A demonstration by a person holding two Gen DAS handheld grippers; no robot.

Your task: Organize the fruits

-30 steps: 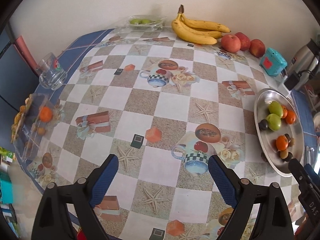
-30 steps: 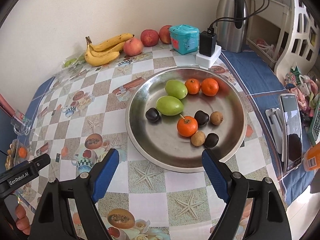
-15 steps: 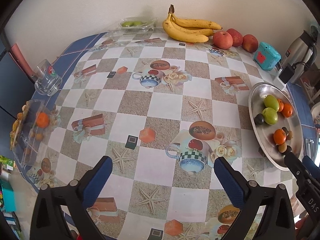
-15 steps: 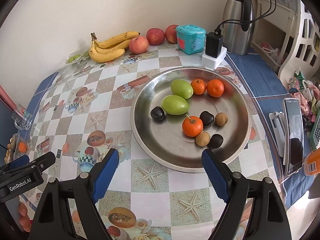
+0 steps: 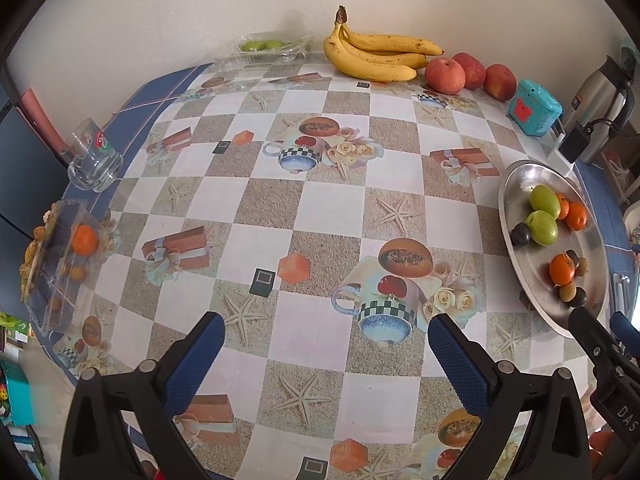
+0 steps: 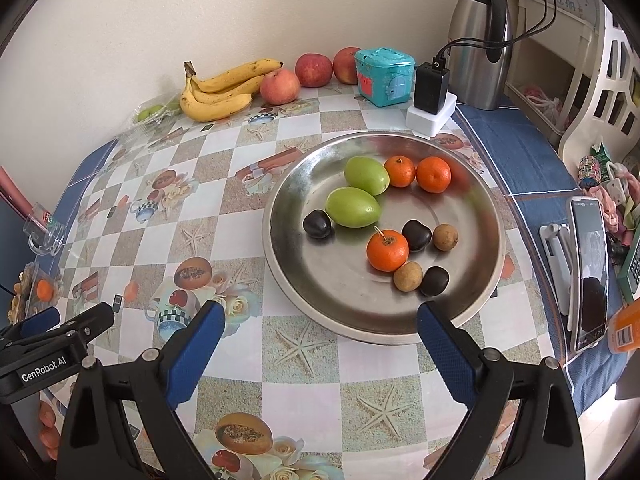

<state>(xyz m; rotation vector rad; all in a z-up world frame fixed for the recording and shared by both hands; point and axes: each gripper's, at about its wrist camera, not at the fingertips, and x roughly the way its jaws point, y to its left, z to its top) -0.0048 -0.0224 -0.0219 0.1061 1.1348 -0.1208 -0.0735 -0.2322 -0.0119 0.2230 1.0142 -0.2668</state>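
Hovering with both tools released over mixed fruit lying in the round shiny steel tray

Right blue-padded gripper is gaping empty just short of the tray rim; left blue-padded gripper is gaping over bare tablecloth; small orange mandarins are looking light and soft-skinned, best pinched gently across the middle; smooth green oval fruits are likely rolling and slipping; tiny dark glossy fruits are needing a centred pinch.

Showing bright, even daylight in both views, with only soft, faint shadows under the fruit. Picking up dull glare and orange reflections on the metal plate. Bending the desk strongly into a dome, with dark vignetting curving round the corners. Staying sharp at centre, smearing slightly at the far left edge and the near corners.
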